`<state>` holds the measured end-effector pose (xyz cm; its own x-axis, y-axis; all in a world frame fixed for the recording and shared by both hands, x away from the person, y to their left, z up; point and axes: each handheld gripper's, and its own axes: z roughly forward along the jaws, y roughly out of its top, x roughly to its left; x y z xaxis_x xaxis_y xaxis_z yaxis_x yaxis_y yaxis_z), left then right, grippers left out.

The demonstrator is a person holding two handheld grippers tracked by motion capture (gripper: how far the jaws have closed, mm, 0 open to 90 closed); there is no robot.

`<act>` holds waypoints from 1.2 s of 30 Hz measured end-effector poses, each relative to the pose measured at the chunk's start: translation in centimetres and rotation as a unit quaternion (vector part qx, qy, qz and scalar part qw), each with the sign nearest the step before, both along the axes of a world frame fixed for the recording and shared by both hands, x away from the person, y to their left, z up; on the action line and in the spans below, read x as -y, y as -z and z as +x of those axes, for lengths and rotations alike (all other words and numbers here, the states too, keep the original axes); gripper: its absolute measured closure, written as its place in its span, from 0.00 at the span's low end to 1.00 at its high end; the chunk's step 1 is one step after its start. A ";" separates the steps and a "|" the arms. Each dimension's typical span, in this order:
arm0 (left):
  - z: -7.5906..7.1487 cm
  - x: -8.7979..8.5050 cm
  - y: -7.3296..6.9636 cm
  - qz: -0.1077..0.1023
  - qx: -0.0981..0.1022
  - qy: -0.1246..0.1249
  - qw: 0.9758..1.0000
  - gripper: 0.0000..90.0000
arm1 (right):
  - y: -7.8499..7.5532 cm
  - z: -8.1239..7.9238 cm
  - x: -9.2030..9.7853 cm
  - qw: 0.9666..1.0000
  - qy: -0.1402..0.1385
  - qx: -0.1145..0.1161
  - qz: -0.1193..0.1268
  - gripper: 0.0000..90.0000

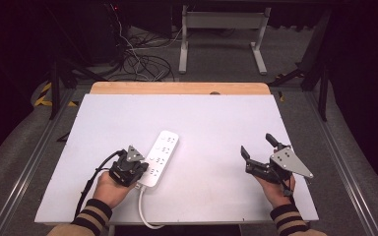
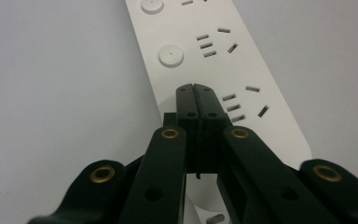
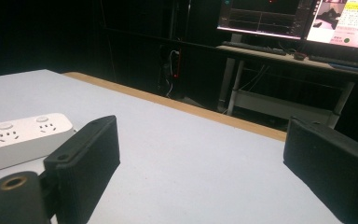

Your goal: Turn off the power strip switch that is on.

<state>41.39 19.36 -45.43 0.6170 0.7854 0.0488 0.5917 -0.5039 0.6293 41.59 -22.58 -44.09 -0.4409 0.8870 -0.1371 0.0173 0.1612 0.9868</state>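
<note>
Striped sleeves frame the white table (image 1: 216, 123) as the left tongs (image 2: 196, 88), pressed together, rest over the near end of the power strip (image 1: 160, 155), the right tongs (image 1: 259, 146) spread wide, well apart.

White power strip (image 1: 161, 157); black grippers, brass rivets; white tabletop (image 1: 216, 123); sleeves (image 1: 92, 216) striped black-tan.

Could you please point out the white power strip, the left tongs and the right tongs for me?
white power strip (image 1: 163, 153), high view, middle of its top face.
left tongs (image 2: 196, 91), left gripper view, between the closed tips.
right tongs (image 1: 257, 143), high view, midway between the spread tips.
</note>
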 end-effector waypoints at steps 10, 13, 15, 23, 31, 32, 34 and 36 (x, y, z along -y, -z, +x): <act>0.2 -0.2 -0.1 -0.008 -0.008 0.002 1.000 1.00 | 0.0 -0.1 0.0 1.000 0.000 -0.003 -0.004 0.12; 0.2 -0.2 0.0 -0.008 -0.008 0.002 1.000 1.00 | 0.1 -0.1 0.0 1.000 -0.001 -0.005 -0.006 0.12; 0.2 -0.2 0.0 -0.008 -0.008 0.002 1.000 1.00 | 0.1 -0.1 -0.1 1.000 -0.001 -0.005 -0.006 0.12; 0.2 -0.1 0.0 -0.008 -0.007 0.002 1.000 1.00 | 0.1 0.0 -0.1 1.000 0.000 -0.007 -0.004 0.12; 0.1 -0.1 0.0 -0.008 -0.006 0.002 1.000 1.00 | 0.1 0.0 -0.1 1.000 0.000 -0.006 -0.003 0.12; 0.1 -0.1 0.0 -0.008 -0.003 0.002 1.000 1.00 | 0.1 0.0 0.0 1.000 0.001 -0.006 -0.003 0.12; 0.1 -0.2 0.0 -0.009 -0.003 0.001 1.000 1.00 | 0.1 0.0 0.0 1.000 0.001 -0.006 -0.004 0.12; 0.0 -0.2 -0.1 -0.014 0.004 0.000 1.000 1.00 | 0.1 0.0 0.0 1.000 0.002 -0.007 -0.005 0.12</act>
